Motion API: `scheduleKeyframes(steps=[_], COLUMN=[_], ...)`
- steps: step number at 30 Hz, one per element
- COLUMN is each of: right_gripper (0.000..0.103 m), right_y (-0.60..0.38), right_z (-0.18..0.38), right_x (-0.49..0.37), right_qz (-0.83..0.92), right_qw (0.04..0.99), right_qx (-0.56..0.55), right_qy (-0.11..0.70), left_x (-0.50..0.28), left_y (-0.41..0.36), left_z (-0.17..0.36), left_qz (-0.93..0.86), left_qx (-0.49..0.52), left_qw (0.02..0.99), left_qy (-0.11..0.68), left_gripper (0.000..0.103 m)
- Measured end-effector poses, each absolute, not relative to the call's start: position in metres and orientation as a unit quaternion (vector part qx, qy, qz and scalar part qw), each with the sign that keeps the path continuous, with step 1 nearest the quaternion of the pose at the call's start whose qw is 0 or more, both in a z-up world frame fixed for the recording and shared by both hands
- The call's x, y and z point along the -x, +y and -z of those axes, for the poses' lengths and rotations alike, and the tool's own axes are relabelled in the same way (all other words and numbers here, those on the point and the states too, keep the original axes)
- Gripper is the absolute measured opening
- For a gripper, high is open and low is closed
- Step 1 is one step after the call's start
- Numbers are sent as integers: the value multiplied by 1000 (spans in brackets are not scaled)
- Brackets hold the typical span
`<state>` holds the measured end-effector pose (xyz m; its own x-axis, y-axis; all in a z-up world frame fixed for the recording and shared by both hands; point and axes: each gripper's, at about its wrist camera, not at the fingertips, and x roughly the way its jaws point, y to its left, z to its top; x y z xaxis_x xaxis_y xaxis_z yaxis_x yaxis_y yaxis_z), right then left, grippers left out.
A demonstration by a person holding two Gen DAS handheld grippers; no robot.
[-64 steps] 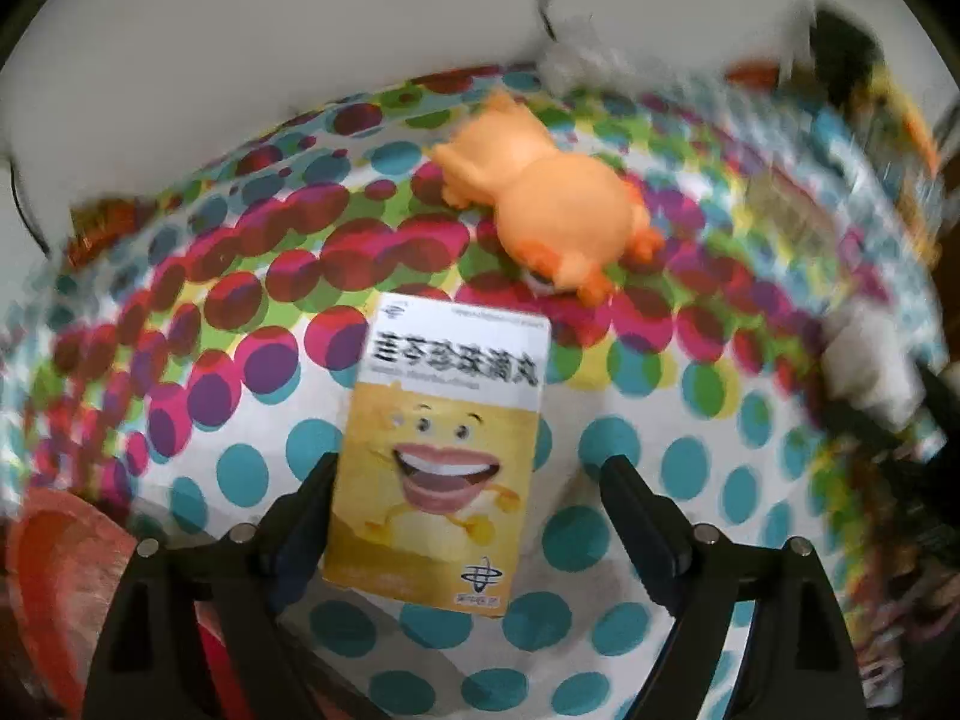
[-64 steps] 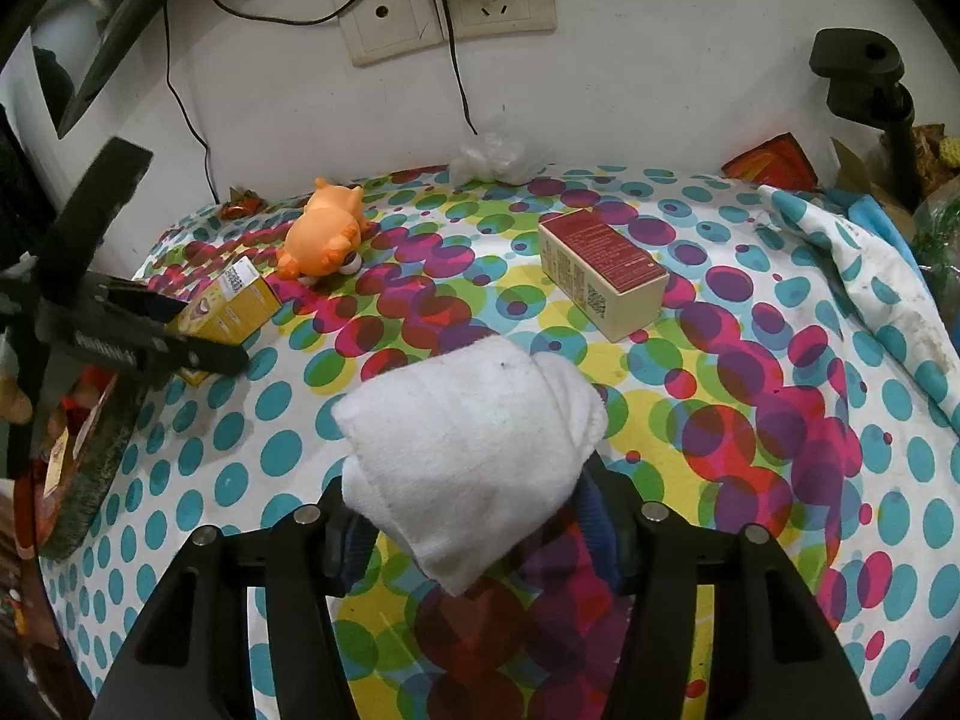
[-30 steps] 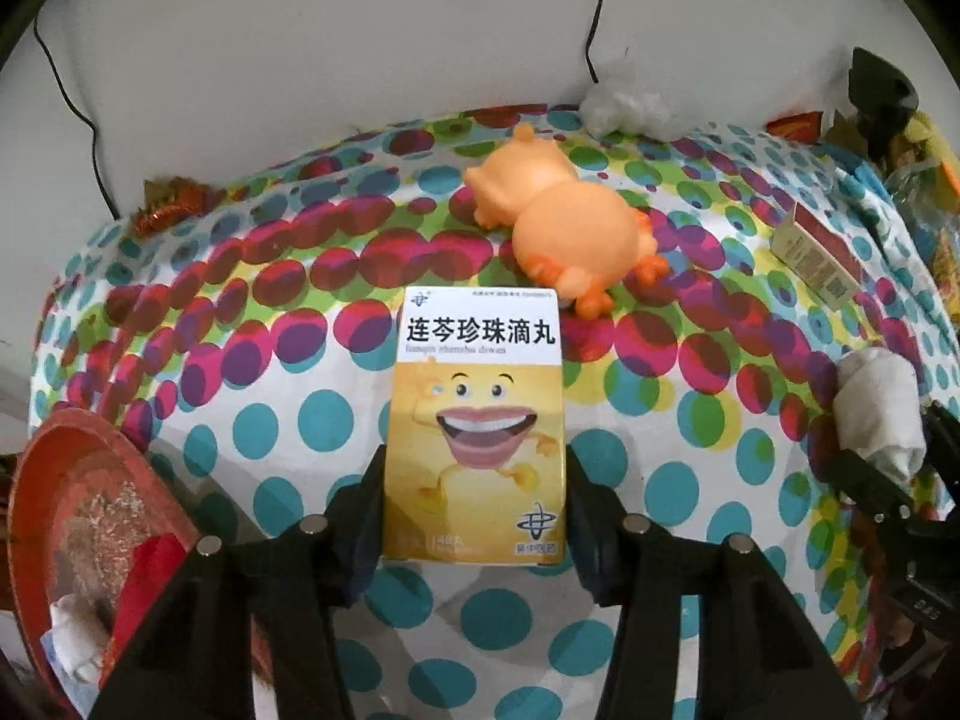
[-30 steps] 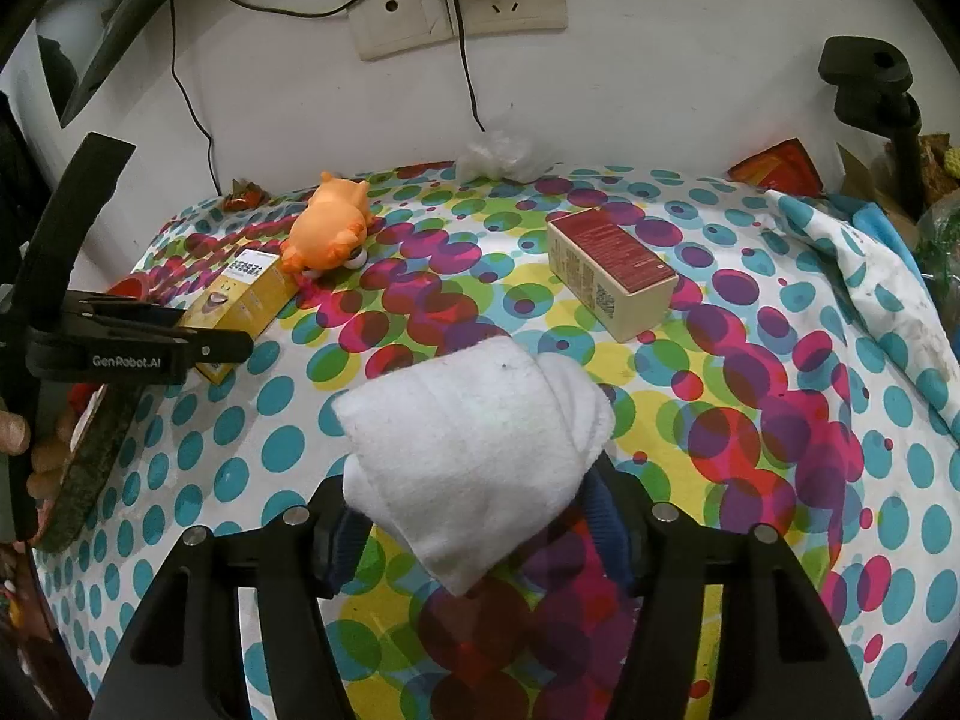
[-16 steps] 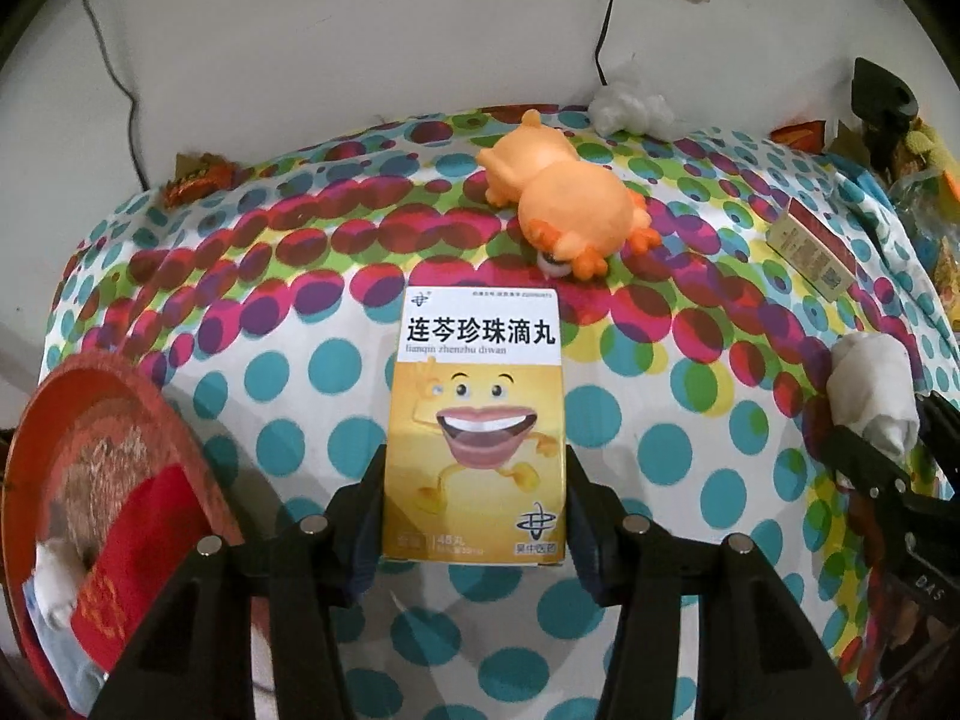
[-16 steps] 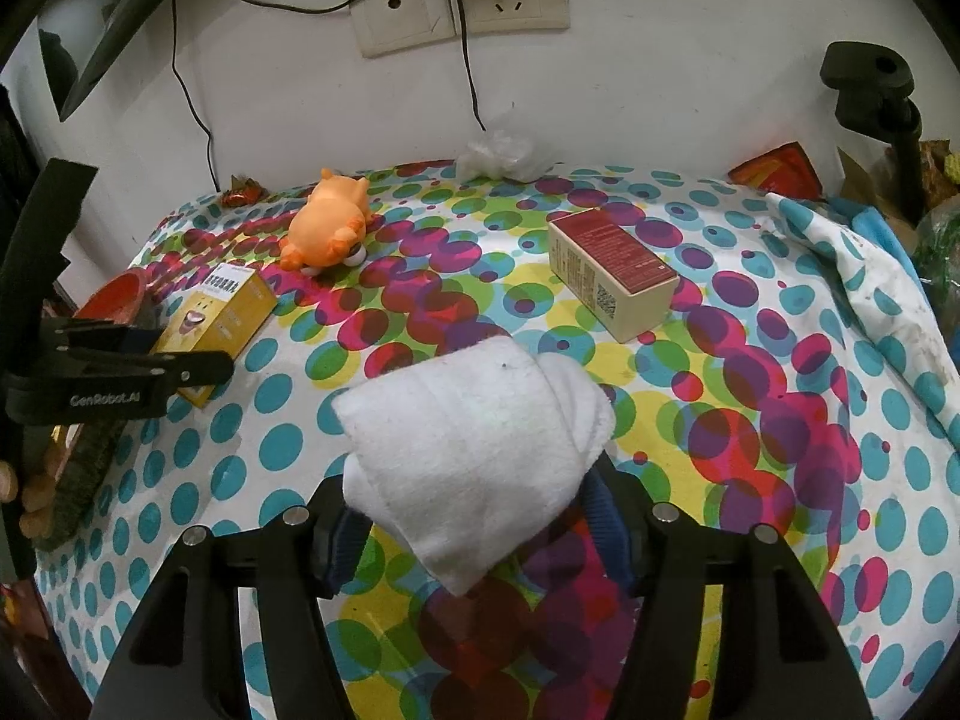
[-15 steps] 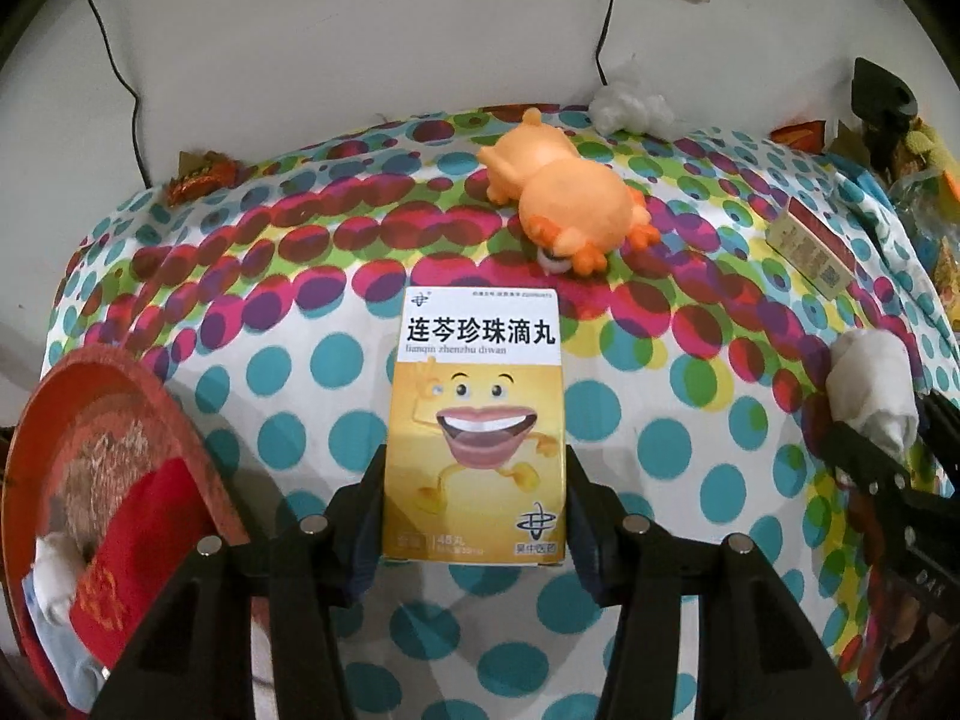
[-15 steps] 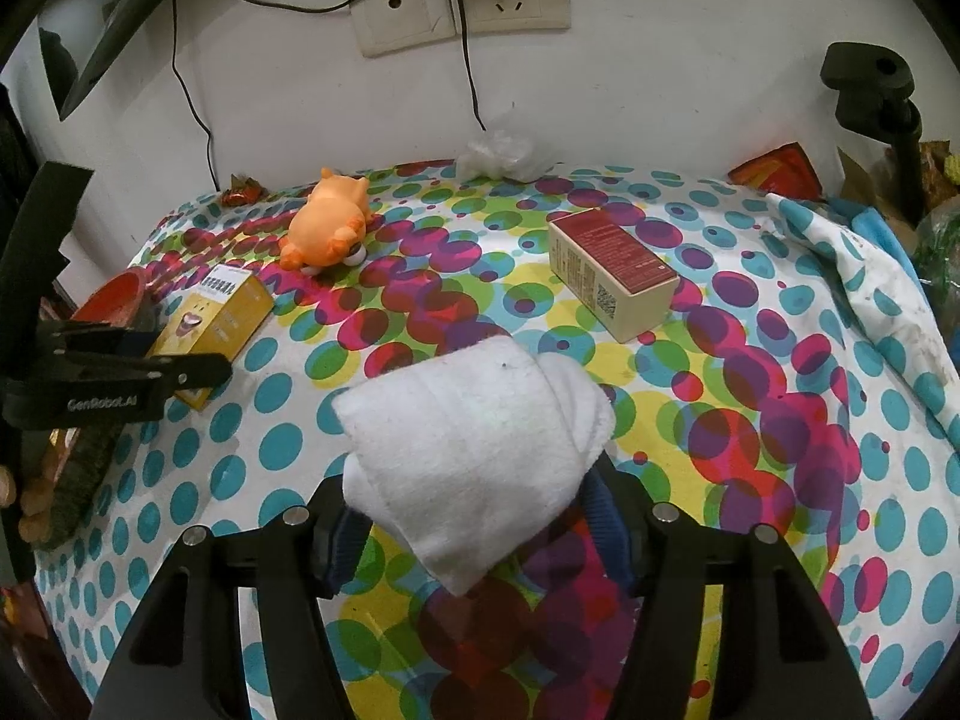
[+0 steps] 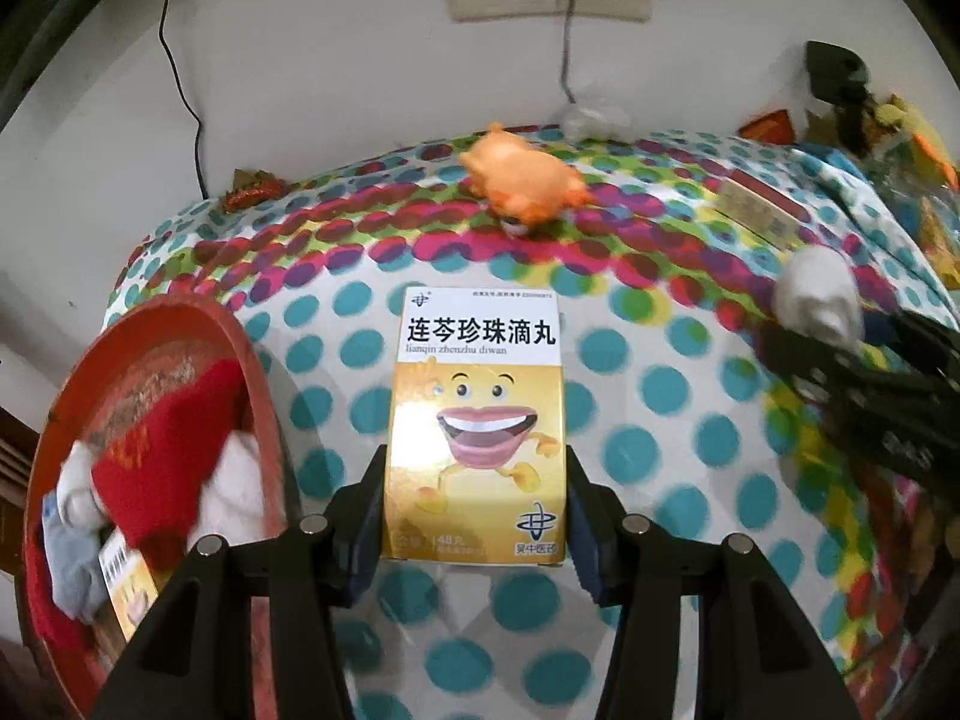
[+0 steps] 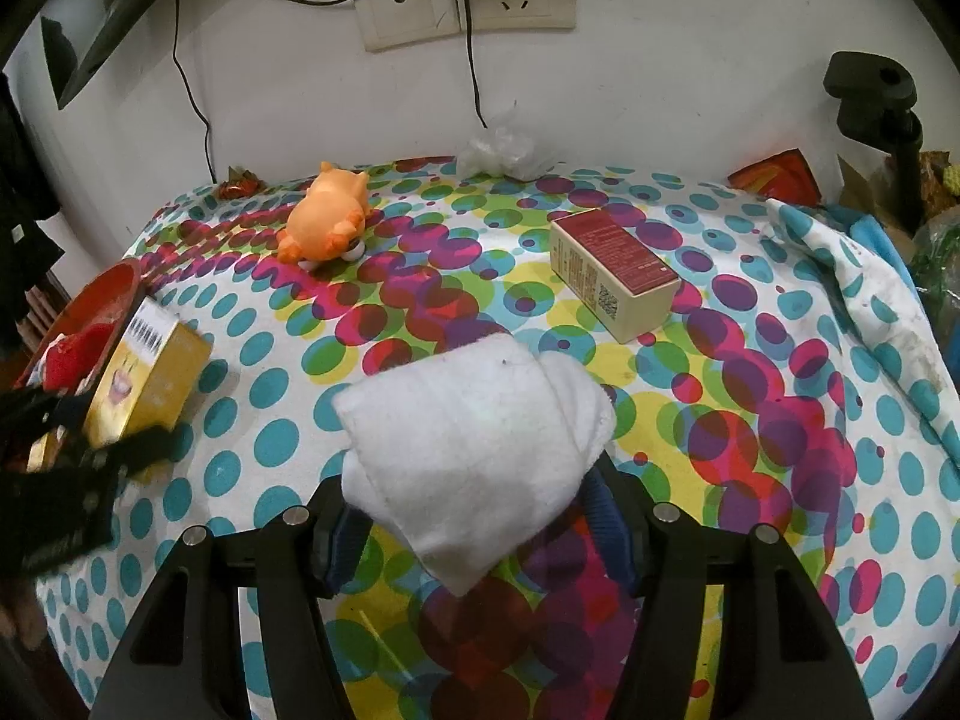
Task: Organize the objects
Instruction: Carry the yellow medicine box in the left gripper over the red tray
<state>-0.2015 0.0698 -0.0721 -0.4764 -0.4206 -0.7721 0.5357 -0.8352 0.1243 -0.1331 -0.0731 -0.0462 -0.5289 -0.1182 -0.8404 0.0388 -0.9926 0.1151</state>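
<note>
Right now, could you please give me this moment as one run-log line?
left gripper: shut on yellow box, beside red basin | right gripper: shut on white cloth | orange toy: on table

Readable print on the yellow medicine box

The yellow medicine box (image 9: 476,426) bears the large black characters "连芩珍珠滴丸" on its white top band, with "lianqin zhenzhu diwan" in small letters beneath; near its lower edge stand "48丸" and a blue emblem over "吴中医药". The red-topped box (image 10: 613,272) carries a QR code and small print too fine to read.
</note>
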Motion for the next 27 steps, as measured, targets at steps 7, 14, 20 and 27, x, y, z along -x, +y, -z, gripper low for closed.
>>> scheduleKeyframes(steps=[7, 14, 20, 27], right_gripper=[61, 61, 63, 64], right_y=[69, 65, 62, 58], right_z=[72, 72, 72, 72], right_x=[202, 200, 200, 197], right_qz=[856, 858, 858, 858], right_qw=[279, 271, 269, 265], right_qx=[-429, -428, -427, -427], right_qy=[68, 88, 97, 112], left_x=[94, 68, 55, 40], left_y=[-57, -49, -68, -97], left_z=[32, 13, -2, -7], left_qz=[888, 897, 901, 900], left_qx=[-454, -435, -425, -420], left_qw=[66, 72, 86, 114], left_qy=[-18, -14, -1, 11], left_gripper=[52, 52, 52, 52])
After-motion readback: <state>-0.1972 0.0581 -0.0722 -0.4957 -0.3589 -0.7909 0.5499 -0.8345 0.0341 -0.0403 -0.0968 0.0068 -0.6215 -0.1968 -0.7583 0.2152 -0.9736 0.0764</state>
